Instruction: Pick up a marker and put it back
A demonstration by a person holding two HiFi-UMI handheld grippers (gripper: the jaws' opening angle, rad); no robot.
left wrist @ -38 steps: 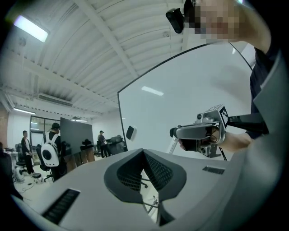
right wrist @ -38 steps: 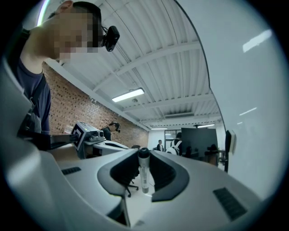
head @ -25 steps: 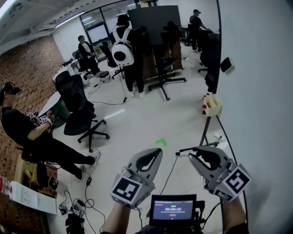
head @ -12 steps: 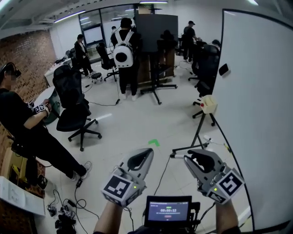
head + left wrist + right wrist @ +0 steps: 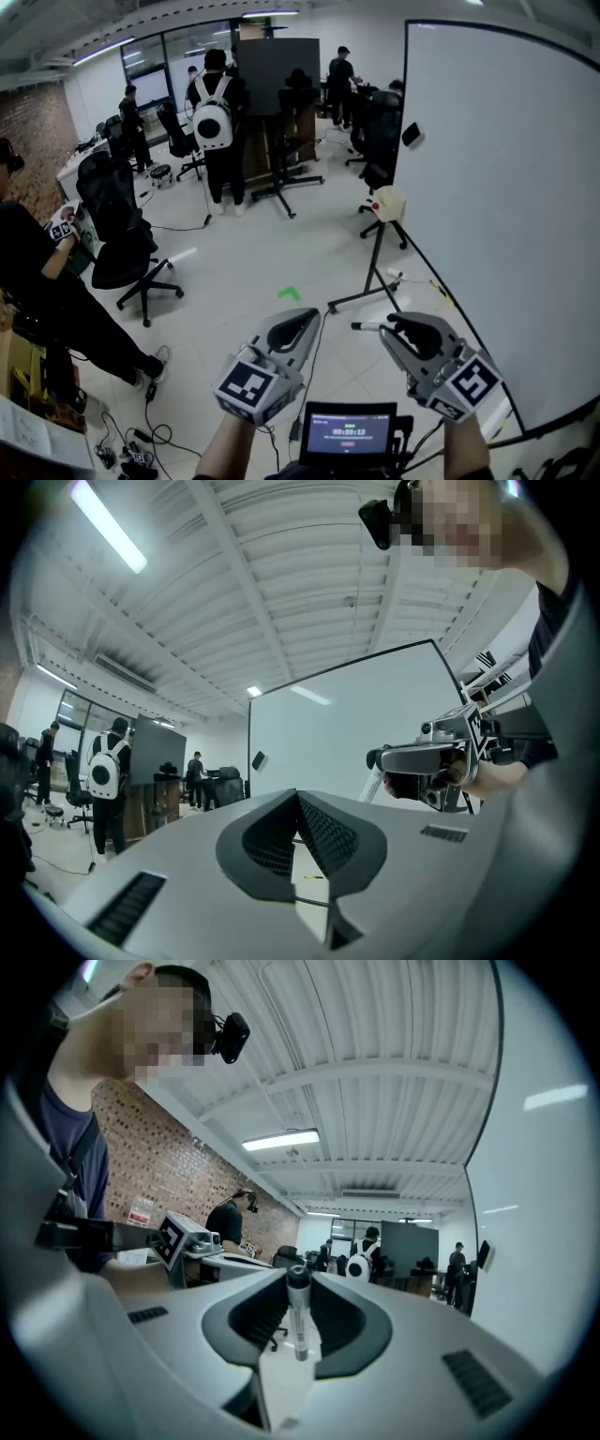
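My right gripper [image 5: 395, 328] is shut on a white marker [image 5: 367, 326], which pokes out sideways to the left of its jaws. In the right gripper view the marker [image 5: 298, 1318] stands upright, pinched between the two dark pads. My left gripper [image 5: 306, 323] hovers beside it on the left, shut with nothing in it; its pads meet at the tips [image 5: 298, 801]. A large whiteboard [image 5: 506, 216] on a stand fills the right side, with a cream holder box [image 5: 388, 202] at its lower left edge and a dark eraser [image 5: 412, 134] stuck on its face.
The whiteboard's stand legs [image 5: 367, 286] reach across the floor ahead of the grippers. A black office chair [image 5: 122, 248] and a seated person [image 5: 37, 281] are at the left. Several people stand by a black board [image 5: 272, 66] at the back. A small screen [image 5: 349, 433] sits below the grippers.
Both grippers have travelled together towards the whiteboard, which now looms larger at the right. The room's furniture has slid leftward in view. The grip on the marker is unchanged.
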